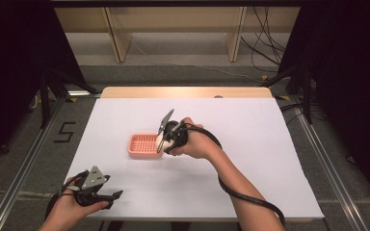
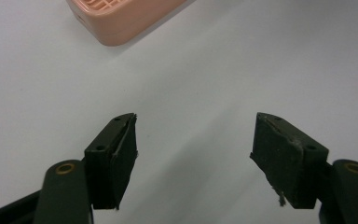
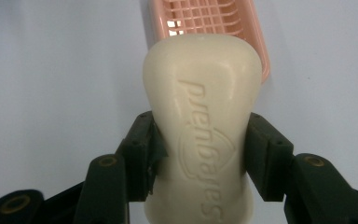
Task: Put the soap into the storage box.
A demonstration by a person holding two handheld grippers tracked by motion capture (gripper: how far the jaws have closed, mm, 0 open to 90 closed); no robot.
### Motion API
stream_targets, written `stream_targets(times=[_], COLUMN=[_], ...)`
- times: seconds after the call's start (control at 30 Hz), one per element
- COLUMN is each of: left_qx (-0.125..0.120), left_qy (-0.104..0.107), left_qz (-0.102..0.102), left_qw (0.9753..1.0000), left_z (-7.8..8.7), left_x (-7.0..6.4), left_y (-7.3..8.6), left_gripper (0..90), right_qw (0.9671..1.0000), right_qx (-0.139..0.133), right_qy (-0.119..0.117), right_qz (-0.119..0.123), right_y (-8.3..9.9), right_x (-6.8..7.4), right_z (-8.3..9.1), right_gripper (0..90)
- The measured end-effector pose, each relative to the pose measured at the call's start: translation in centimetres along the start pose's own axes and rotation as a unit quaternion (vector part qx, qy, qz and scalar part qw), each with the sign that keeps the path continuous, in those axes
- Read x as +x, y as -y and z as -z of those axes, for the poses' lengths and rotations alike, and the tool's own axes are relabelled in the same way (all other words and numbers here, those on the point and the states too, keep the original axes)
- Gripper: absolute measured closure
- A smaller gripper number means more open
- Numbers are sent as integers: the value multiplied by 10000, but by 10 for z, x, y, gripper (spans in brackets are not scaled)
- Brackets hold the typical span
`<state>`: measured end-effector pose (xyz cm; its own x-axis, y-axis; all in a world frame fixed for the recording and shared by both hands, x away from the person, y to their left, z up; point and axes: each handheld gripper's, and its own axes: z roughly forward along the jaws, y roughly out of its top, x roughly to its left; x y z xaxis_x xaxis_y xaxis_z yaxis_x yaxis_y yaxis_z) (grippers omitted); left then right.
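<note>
A cream bar of soap (image 3: 200,121) with embossed lettering is clamped between the black jaws of my right gripper (image 3: 200,154). The soap (image 1: 160,140) hangs just above the right end of a pink slotted soap dish (image 1: 143,146) in the middle of the white table. The dish (image 3: 205,21) lies past the bar's far end in the right gripper view. My left gripper (image 1: 115,195) rests low near the table's front left edge, jaws wide apart with nothing between them (image 2: 193,158). A corner of the dish (image 2: 121,18) lies ahead of it.
White sheet (image 1: 250,144) covers the table, with a bare wooden strip (image 1: 188,92) along the far edge. A black cable (image 1: 250,199) trails from the right gripper along the forearm. Metal rails and shelving stand beyond the table.
</note>
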<state>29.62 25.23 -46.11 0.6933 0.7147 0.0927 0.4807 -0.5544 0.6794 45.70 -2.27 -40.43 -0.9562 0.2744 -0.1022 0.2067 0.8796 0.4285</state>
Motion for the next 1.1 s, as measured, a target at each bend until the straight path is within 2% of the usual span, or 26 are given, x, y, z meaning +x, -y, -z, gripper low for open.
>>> stream_targets(times=[0.03,0.07,0.1,0.13,0.17,0.33,0.43,0.57,0.6,0.63,0.67,1.1], left_qx=[91,-31,58,79,-16,-10,-27,17,136,136,-42,-54], left_qy=[11,6,7,15,-13,-7,-15,7,16,16,-28,-22], left_qz=[-106,42,-73,-86,17,21,42,21,-141,-141,148,165], left_qw=[9999,10000,10000,9999,10000,10000,10000,10000,9998,9998,9999,9998], left_z=[1,0,1,1,0,0,0,0,2,2,-1,-1], left_x=[1,0,1,1,0,0,0,0,3,3,-1,-1], left_y=[0,0,0,0,0,0,0,0,-1,-1,0,1], left_gripper=[302,303,302,302,303,302,302,302,302,303,302,302], right_qw=[10000,10000,10000,9998,9999,9998,9999,9999,9997,9997,9997,9995], right_qx=[-9,7,-42,-103,-77,-132,-105,-96,-178,-178,-194,-265], right_qy=[16,14,-15,-32,7,-16,27,43,36,36,57,76], right_qz=[-13,-39,30,170,116,178,66,60,158,158,118,130], right_y=[0,-1,-1,-2,-3,-6,-7,-8,-10,-10,-10,-16], right_x=[0,0,-1,-3,-2,-3,-2,-2,-3,-3,-3,-5], right_z=[0,0,-1,-2,-2,-3,-3,-4,-5,-5,-5,-9], right_gripper=[505,505,505,505,505,505,505,504,505,505,505,505])
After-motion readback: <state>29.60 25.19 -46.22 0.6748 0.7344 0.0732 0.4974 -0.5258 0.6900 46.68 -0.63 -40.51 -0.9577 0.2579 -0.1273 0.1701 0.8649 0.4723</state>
